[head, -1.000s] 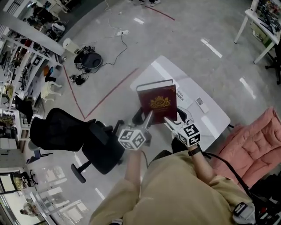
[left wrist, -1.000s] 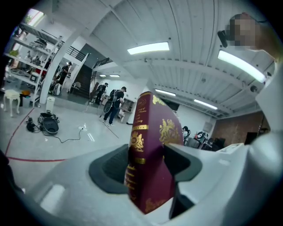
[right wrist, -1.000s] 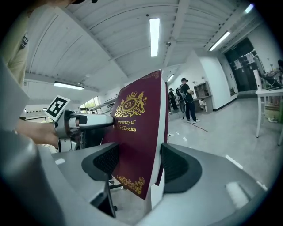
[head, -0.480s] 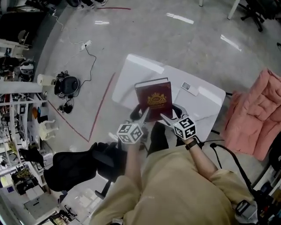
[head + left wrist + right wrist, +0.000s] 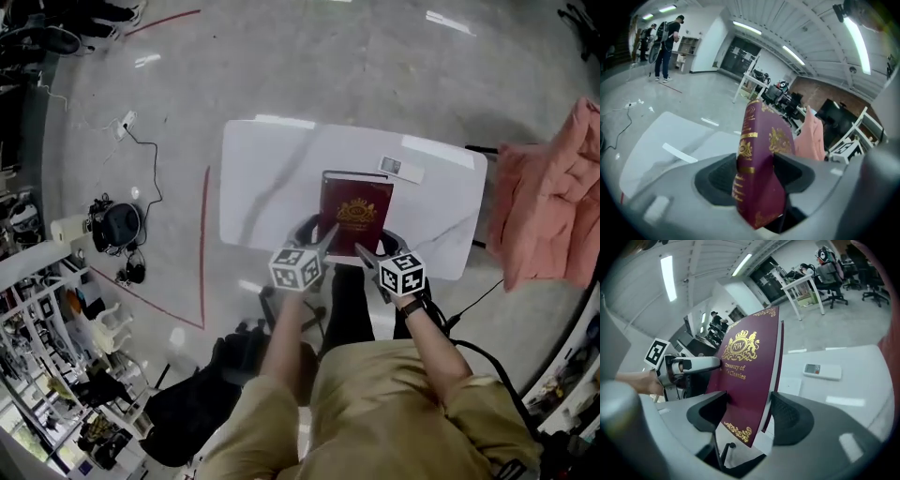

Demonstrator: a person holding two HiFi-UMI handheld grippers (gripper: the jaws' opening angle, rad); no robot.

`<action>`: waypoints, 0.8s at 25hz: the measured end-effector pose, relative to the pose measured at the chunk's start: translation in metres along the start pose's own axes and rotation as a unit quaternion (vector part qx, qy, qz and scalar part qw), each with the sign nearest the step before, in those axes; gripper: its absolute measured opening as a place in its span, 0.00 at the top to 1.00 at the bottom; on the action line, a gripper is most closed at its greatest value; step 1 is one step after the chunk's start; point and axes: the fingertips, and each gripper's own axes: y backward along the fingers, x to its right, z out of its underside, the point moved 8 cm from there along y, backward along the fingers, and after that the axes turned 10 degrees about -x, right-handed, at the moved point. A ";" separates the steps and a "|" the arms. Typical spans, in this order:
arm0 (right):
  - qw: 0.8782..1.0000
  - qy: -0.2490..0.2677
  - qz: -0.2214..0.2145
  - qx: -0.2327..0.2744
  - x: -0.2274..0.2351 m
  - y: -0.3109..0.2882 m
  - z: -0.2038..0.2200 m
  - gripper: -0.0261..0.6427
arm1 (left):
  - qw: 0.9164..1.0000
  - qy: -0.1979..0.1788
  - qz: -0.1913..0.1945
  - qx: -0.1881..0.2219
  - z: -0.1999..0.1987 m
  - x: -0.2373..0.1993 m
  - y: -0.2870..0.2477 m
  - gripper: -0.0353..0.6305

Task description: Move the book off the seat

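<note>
A maroon book with gold print (image 5: 356, 212) hangs over the near edge of the white table (image 5: 262, 178), gripped from both sides at its near end. My left gripper (image 5: 323, 240) is shut on the spine side; in the left gripper view the book (image 5: 761, 164) stands between its pads, with the left gripper (image 5: 759, 176) closed around it. My right gripper (image 5: 364, 251) is shut on the other lower corner. In the right gripper view the front cover (image 5: 747, 362) fills the gap of the right gripper (image 5: 747, 416), and the left gripper's finger (image 5: 693, 364) shows at the far side.
A small white remote (image 5: 400, 168) lies on the table behind the book. A pink garment (image 5: 553, 197) drapes at the right. A black office chair (image 5: 187, 412) stands at lower left, a dark chair part (image 5: 347, 300) sits under my hands, and cables and gear (image 5: 117, 225) lie on the floor.
Both grippers have come down with the book still held. The book now sits lower and closer over the white table, and the view has swung so the table lies square ahead.
</note>
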 end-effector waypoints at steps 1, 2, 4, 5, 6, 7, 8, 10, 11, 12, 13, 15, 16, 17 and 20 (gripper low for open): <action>1.000 -0.017 0.006 -0.005 0.008 -0.015 0.008 0.53 | 1.000 -0.004 0.004 -0.011 0.006 -0.012 -0.015 0.58; 0.999 -0.033 0.010 -0.009 0.018 -0.031 0.016 0.53 | 1.000 -0.006 0.007 -0.020 0.012 -0.026 -0.031 0.58; 0.998 -0.060 0.017 -0.017 0.039 -0.065 0.029 0.53 | 0.999 -0.004 0.013 -0.038 0.026 -0.056 -0.064 0.58; 0.997 -0.072 0.019 -0.022 0.050 -0.082 0.035 0.53 | 0.999 0.000 0.016 -0.047 0.034 -0.070 -0.080 0.58; 0.996 -0.084 0.021 -0.028 0.062 -0.096 0.041 0.53 | 0.998 0.004 0.018 -0.055 0.041 -0.083 -0.096 0.58; 0.995 -0.095 0.022 -0.034 0.072 -0.109 0.046 0.53 | 0.998 0.009 0.021 -0.063 0.048 -0.094 -0.111 0.58; 0.993 -0.106 0.024 -0.040 0.081 -0.120 0.052 0.53 | 0.997 0.014 0.024 -0.070 0.055 -0.104 -0.124 0.58; 0.990 -0.125 0.031 -0.050 0.092 -0.138 0.061 0.53 | 0.996 0.027 0.029 -0.082 0.067 -0.121 -0.142 0.58; 0.989 -0.131 0.034 -0.054 0.095 -0.145 0.064 0.53 | 0.995 0.034 0.030 -0.086 0.073 -0.129 -0.149 0.58; 0.989 -0.135 0.035 -0.057 0.098 -0.152 0.067 0.53 | 0.995 0.040 0.030 -0.088 0.077 -0.135 -0.154 0.58; 0.988 -0.136 0.036 -0.060 0.101 -0.158 0.069 0.53 | 0.995 0.044 0.029 -0.089 0.081 -0.140 -0.158 0.58; 0.987 -0.139 0.040 -0.067 0.103 -0.165 0.073 0.53 | 0.994 0.047 0.030 -0.093 0.088 -0.146 -0.163 0.58; 0.987 -0.141 0.043 -0.072 0.103 -0.166 0.076 0.53 | 0.994 0.046 0.031 -0.097 0.091 -0.147 -0.164 0.58; 0.986 -0.141 0.047 -0.077 0.103 -0.168 0.079 0.53 | 0.993 0.046 0.033 -0.102 0.094 -0.148 -0.166 0.58; 0.985 -0.134 0.056 -0.090 0.105 -0.170 0.082 0.53 | 0.992 0.061 0.029 -0.108 0.102 -0.151 -0.168 0.58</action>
